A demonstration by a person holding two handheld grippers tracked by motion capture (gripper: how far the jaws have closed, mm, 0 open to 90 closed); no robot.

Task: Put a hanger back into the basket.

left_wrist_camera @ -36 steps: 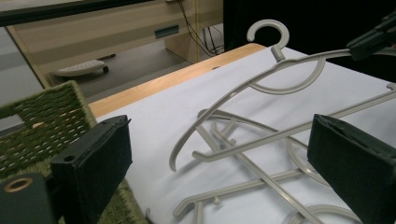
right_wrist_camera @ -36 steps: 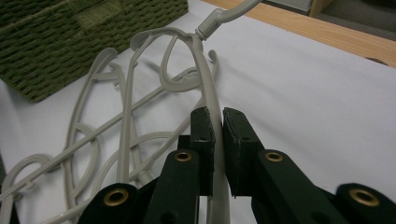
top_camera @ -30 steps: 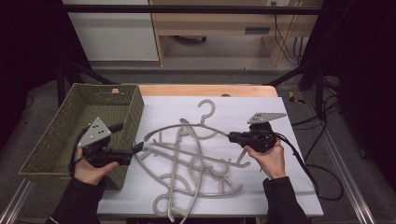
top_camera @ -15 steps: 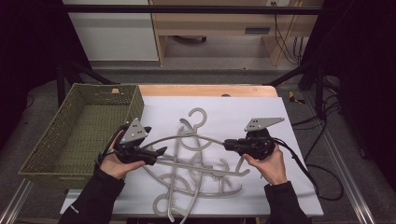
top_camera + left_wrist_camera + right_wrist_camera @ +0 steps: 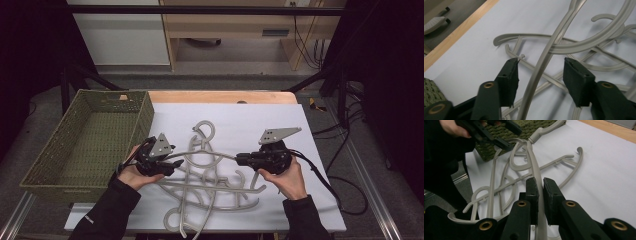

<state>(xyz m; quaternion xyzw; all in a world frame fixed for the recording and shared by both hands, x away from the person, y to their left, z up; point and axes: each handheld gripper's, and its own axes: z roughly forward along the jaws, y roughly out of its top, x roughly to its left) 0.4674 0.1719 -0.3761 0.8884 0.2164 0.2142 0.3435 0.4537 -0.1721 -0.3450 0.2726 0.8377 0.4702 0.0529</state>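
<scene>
Grey plastic hanger (image 5: 210, 157) lifted above the desk's (image 5: 310, 200) tangled pile.
Right hand-held gripper (image 5: 241, 159) clenches one arm; left hand-held gripper (image 5: 172, 162), jaws just closing, straddles the other arm, not yet pinching.

Grey plastic hanger (image 5: 212, 150), raised and tilted above a tangled heap of like hangers (image 5: 210, 197) mid-table.

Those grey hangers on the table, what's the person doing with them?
A person is lifting one hanger out of a tangled pile of hangers on the white table. The right tongs are clamped on one end of it. The left tongs have just been closing around its other arm, but the pads don't press on it yet. A green basket waits at the left.
</scene>
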